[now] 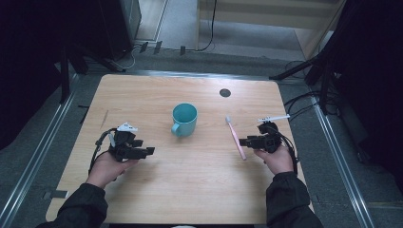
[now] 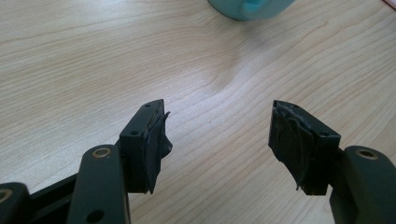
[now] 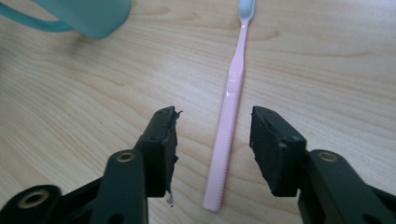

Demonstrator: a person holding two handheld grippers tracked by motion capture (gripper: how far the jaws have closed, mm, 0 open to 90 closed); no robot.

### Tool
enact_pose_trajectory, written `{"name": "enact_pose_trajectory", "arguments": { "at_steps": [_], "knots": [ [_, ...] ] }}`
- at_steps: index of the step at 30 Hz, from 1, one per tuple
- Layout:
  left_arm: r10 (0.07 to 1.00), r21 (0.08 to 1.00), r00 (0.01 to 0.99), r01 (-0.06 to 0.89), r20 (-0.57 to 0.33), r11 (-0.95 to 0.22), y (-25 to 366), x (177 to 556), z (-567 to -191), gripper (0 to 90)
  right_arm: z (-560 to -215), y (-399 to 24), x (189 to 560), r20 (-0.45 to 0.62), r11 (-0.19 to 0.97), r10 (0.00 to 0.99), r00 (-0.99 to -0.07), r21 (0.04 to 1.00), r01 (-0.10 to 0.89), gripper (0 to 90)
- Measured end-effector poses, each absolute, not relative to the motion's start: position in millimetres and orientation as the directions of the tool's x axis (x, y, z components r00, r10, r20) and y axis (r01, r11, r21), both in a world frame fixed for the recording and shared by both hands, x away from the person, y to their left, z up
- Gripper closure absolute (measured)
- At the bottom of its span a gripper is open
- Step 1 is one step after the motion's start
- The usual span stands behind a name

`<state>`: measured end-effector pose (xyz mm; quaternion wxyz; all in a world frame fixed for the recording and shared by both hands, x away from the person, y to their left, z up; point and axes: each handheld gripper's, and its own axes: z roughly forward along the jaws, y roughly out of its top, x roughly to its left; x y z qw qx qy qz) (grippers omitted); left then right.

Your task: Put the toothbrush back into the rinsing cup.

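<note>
right fingers astride the toothbrush

the right gripper (image 3: 212,144) has its fingers (image 3: 164,140) spread wide on either side of the pink toothbrush (image 3: 229,121) handle — not pressing it. the toothbrush lies flat on the wooden surface (image 1: 190,180), right of the teal mug (image 1: 184,119). the left gripper (image 2: 217,144) — fingers apart, holding nothing — sits left of the mug.

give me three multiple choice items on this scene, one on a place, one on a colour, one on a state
1. Where does the toothbrush lie?
A. inside the mug
B. flat on the table, right of the mug
C. on the floor

2. What colour is the mug?
A. teal
B. red
C. white

3. How is the right tool?
A. shut on the mug
B. shut and empty
C. open around the toothbrush handle

Answers: 1 B, the high view shows it lying on the wood; 2 A, teal in each view; 3 C, gaps show between both pads and the handle.
</note>
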<state>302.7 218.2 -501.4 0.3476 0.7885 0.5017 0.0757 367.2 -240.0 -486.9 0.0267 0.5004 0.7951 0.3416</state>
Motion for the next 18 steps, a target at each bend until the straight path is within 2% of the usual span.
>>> {"name": "enact_pose_trajectory", "arguments": {
  "at_steps": [8, 10, 15, 18],
  "knots": [
    [0.847, 0.624, 0.480, 0.740, -0.229, -0.251, 219.8, 301.8, -501.0, 36.3, -482.4, -236.3, 364.2, 0.295, 0.285, 0.779, -0.553, 0.619, 0.732, 36.3],
    [0.846, 0.625, 0.481, 0.739, -0.230, -0.251, 220.2, 301.6, -501.1, 36.2, -483.9, -233.2, 362.4, 0.287, 0.315, 0.767, -0.574, 0.612, 0.726, 30.5],
    [0.846, 0.627, 0.481, 0.738, -0.228, -0.250, 219.3, 301.5, -500.5, 36.1, -485.5, -229.4, 360.3, 0.269, 0.344, 0.759, -0.593, 0.608, 0.716, 29.7],
    [0.845, 0.629, 0.483, 0.736, -0.229, -0.250, 219.1, 301.3, -500.4, 36.1, -485.3, -231.7, 362.4, 0.266, 0.339, 0.763, -0.589, 0.611, 0.715, 35.4]
  ]
}}
